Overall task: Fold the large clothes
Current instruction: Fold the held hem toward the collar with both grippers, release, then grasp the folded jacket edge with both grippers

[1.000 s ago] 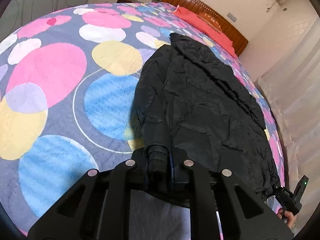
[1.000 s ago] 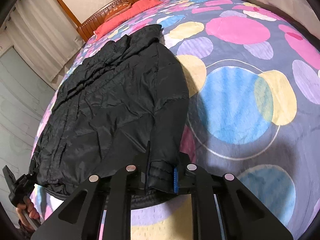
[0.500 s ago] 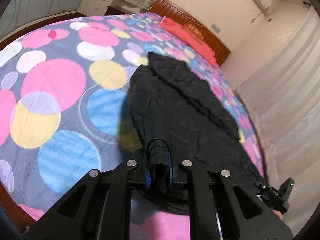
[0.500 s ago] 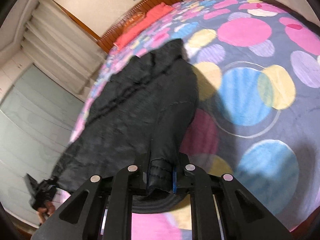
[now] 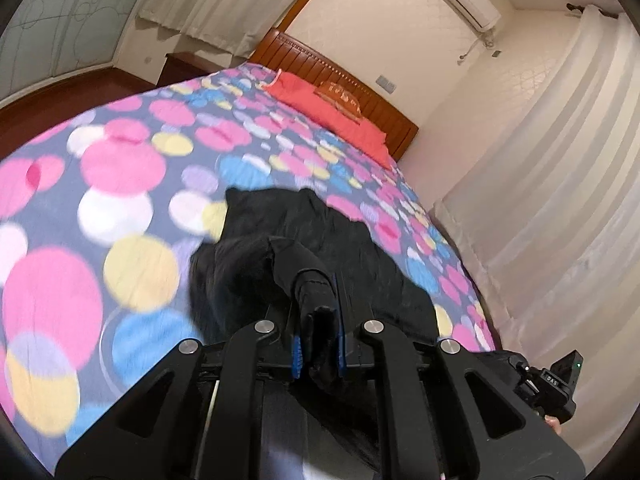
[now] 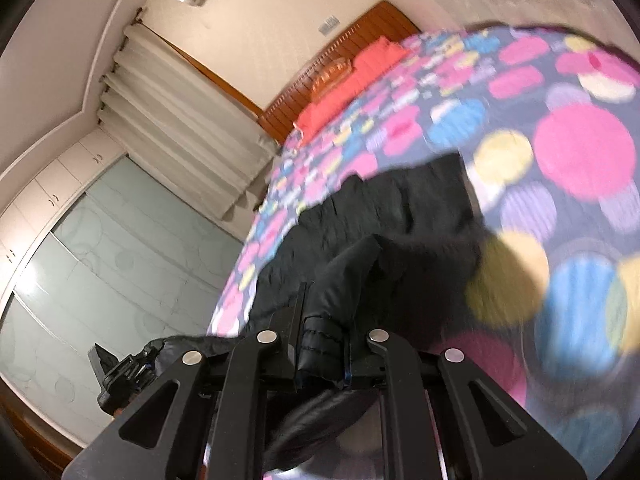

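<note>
A black padded jacket (image 5: 312, 248) lies lengthwise on the bed, its near end lifted off the cover. My left gripper (image 5: 318, 344) is shut on a bunched cuff or hem corner of the jacket, the cloth pinched between the blue pads. In the right wrist view the same black jacket (image 6: 384, 220) stretches away, and my right gripper (image 6: 322, 352) is shut on its other near corner. Each gripper shows at the edge of the other's view: the right gripper (image 5: 552, 384) at lower right, the left gripper (image 6: 120, 376) at lower left. Both views are blurred by motion.
The bed cover (image 5: 120, 168) is grey with pink, blue and yellow circles. Red pillows (image 5: 332, 112) lie against a wooden headboard (image 5: 340, 76). Pale curtains (image 5: 560, 200) hang along one side and glass wardrobe doors (image 6: 100, 260) stand on the other.
Both grippers have risen with the jacket's near corners held, lifting that end off the bed. The views have tilted up, showing more wall, headboard and curtain.
</note>
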Tool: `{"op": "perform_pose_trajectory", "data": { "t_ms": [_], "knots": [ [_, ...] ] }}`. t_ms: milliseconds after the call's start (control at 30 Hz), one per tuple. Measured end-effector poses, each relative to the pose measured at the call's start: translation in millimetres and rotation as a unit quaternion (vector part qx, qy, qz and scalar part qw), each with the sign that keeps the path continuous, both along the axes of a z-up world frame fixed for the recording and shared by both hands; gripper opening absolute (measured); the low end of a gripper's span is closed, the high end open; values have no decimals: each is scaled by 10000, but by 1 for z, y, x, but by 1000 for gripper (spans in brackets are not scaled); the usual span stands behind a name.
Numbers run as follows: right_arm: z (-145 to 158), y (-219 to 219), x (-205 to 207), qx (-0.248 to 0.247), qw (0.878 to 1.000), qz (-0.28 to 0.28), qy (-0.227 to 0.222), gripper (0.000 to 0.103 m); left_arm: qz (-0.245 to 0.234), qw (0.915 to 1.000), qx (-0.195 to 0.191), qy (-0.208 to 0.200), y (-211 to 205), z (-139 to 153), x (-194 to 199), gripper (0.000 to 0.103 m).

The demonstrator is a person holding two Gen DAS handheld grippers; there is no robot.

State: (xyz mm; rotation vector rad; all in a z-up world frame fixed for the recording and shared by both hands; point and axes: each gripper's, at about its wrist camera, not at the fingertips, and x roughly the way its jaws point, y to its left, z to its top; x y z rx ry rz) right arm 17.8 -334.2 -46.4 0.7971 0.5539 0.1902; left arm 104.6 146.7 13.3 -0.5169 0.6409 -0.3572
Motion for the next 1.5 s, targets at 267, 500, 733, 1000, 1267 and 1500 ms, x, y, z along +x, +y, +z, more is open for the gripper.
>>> {"op": "perform_pose_trajectory", "data": {
  "t_ms": [267,500,733,1000,1267,1500],
  "knots": [
    [18,-38,92,242,9990,-323,-178,13,211,9991,361,53,-12,21,114,11],
    [5,-66,198,275,9979,-537,251,13,422,9949,808,424,-29,1,221,11],
    [-41,-79,285,-7,9931,-722,919,13,541,9872,1212,881,-45,-48,306,11],
    [-107,-87,333,1,9837,-748,1635,16,489,9788,1580,1210,-62,-106,351,13],
    [-96,-99,322,416,9883,-568,1351,47,326,9929,722,886,-45,-88,349,75],
    [-43,-88,291,-49,9933,-840,794,65,564,9955,500,581,-32,-50,314,78]
  ]
}}
